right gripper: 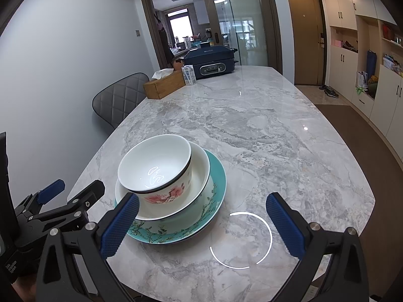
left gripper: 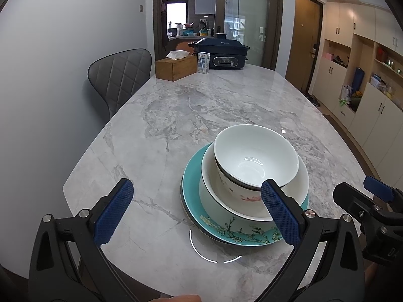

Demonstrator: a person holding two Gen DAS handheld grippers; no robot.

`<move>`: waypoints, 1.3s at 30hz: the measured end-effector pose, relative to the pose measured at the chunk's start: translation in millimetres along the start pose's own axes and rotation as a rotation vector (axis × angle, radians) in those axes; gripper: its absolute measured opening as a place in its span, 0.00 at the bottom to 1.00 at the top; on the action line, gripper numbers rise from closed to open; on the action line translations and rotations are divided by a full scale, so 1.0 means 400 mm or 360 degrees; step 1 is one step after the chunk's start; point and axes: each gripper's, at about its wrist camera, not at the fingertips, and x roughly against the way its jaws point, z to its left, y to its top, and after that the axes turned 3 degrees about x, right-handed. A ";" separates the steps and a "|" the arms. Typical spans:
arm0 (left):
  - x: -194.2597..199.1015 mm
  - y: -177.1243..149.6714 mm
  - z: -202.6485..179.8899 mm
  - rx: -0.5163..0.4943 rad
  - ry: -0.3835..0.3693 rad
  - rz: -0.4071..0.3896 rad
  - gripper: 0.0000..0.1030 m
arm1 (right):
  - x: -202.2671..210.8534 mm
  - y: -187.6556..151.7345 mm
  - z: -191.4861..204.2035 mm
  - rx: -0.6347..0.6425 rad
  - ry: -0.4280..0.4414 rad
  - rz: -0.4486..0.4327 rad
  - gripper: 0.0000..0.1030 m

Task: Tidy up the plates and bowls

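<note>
On the marble table [left gripper: 176, 105], a floral bowl [right gripper: 156, 168] sits tilted in a white bowl [right gripper: 181, 201] on the teal plate [left gripper: 226, 231], both the left gripper [left gripper: 199, 214] and right gripper [right gripper: 201, 226] spread wide and empty, the pink blossom clearest in the right wrist view.

We see the round teal floral plate [left gripper: 228, 231] only as a rim; the wide white bowl [left gripper: 254, 202] covers its centre. Left wrist view: one blue ridged fingertip [left gripper: 278, 209] masks that bowl's near edge. Items on the beige wall shelves [left gripper: 382, 75] are too small to identify.
</note>
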 end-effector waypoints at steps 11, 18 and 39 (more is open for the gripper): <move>-0.007 0.002 0.010 -0.0005 -0.0005 0.0009 1.00 | -0.004 -0.002 -0.004 0.0000 0.0005 0.0006 1.00; -0.011 0.002 0.011 -0.0011 -0.0006 0.0013 1.00 | -0.006 -0.003 -0.005 0.0001 0.0002 0.0005 1.00; -0.007 -0.004 0.001 -0.0028 -0.0018 -0.0027 1.00 | -0.009 -0.004 -0.016 -0.0002 -0.0030 -0.0003 1.00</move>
